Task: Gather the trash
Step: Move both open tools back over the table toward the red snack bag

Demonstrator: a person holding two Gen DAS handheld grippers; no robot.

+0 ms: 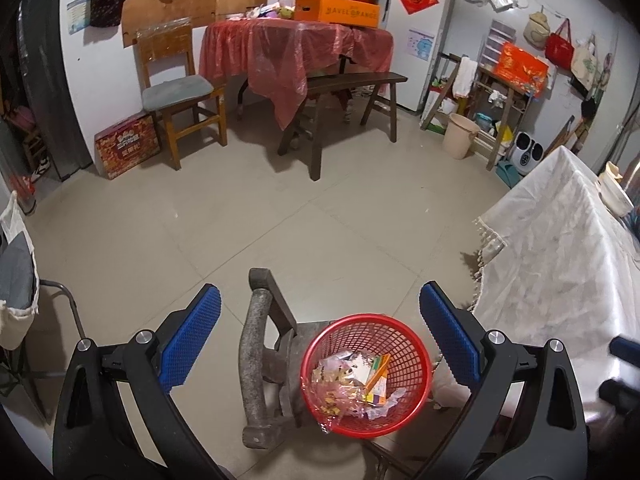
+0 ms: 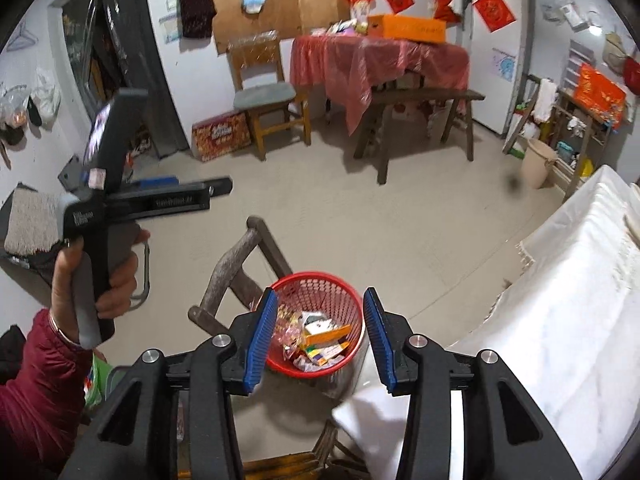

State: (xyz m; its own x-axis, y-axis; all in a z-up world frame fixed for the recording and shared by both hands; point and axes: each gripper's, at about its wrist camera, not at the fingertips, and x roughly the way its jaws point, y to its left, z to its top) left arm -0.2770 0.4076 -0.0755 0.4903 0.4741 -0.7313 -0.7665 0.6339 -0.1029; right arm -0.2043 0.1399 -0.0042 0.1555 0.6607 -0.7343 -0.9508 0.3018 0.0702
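Observation:
A red mesh basket (image 1: pixel 360 318) stands on a low, worn wooden chair (image 1: pixel 254 360). It holds clear wrappers and small orange and white cartons (image 1: pixel 362 376). My left gripper (image 1: pixel 320 292) hangs open and wide above and behind it, with nothing between the blue pads (image 1: pixel 192 340). In the right wrist view a hand in a dark red sleeve holds that left gripper (image 2: pixel 204 183) at the left. My right gripper (image 2: pixel 321 294) is open above the basket (image 2: pixel 312 276), with nothing between its pads and the trash (image 2: pixel 320 340) showing below the gap.
A table under a white cloth (image 1: pixel 560 280) fills the right side, close to the basket. A blurred white shape (image 2: pixel 372 412) lies under the right finger. Across the tiled floor stand a red-covered table (image 1: pixel 296 52), a dark bench (image 1: pixel 352 84), a wooden chair (image 1: pixel 176 92) and a beige bucket (image 1: pixel 460 134).

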